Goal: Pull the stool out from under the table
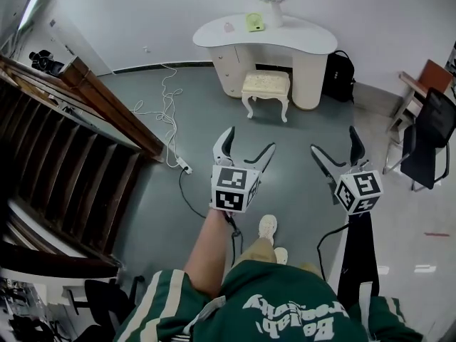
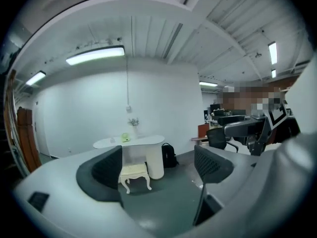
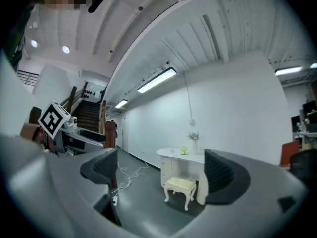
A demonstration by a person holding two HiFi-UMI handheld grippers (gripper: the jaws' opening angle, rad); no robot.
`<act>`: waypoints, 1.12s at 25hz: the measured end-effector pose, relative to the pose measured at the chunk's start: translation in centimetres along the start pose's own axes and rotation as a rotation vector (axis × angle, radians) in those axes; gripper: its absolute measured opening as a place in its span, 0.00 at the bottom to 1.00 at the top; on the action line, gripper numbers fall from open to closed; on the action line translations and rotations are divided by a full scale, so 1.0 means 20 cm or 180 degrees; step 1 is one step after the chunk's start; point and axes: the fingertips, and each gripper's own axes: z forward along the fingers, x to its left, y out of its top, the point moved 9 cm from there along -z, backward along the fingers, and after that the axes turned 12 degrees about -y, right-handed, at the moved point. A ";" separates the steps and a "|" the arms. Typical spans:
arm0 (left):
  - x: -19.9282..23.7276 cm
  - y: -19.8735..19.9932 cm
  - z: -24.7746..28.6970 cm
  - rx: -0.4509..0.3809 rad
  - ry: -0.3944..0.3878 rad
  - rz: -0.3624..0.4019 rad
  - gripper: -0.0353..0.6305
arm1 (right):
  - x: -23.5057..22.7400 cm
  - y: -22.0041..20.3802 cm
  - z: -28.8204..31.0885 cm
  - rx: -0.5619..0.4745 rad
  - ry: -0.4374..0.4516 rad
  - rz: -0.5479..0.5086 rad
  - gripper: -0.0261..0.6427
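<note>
Holding my left gripper (image 1: pixel 249 140) and right gripper (image 1: pixel 333 140) wide, I face a cream cushioned stool (image 1: pixel 266 84) ahead. Its padding could slip.

You have bare grey floor (image 1: pixel 299 144) straight ahead to the stool (image 1: pixel 266 84), and both the left gripper (image 1: pixel 251 140) and the right gripper (image 1: pixel 333 140) have their fingers spread with nothing between them. At the far end the table (image 1: pixel 285 38) hems the stool in, with its drawer unit (image 1: pixel 228 70) close on the left and its round leg (image 1: pixel 308 77) close on the right, so only the stool's near side lies open. On the left a white cable (image 1: pixel 167 112) and power strip (image 1: pixel 184 166) trail over the floor beside the wooden stair rail (image 1: pixel 107 105), while a black backpack (image 1: pixel 339 75) and a black chair (image 1: pixel 427 141) stand on the right.
</note>
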 end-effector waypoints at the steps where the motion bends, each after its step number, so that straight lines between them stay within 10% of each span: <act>1: -0.01 -0.01 0.00 -0.0001 -0.0063 -0.0033 0.71 | 0.02 -0.01 0.01 0.0015 0.0076 -0.0034 0.89; 8: 0.06 0.03 -0.08 -0.0444 0.0048 -0.0030 0.72 | 0.03 -0.03 0.06 0.0007 0.0044 -0.0071 0.93; 28: 0.64 0.04 0.20 -0.0657 0.0207 -0.0090 0.72 | 0.13 -0.10 0.70 0.0214 0.0150 -0.0146 0.93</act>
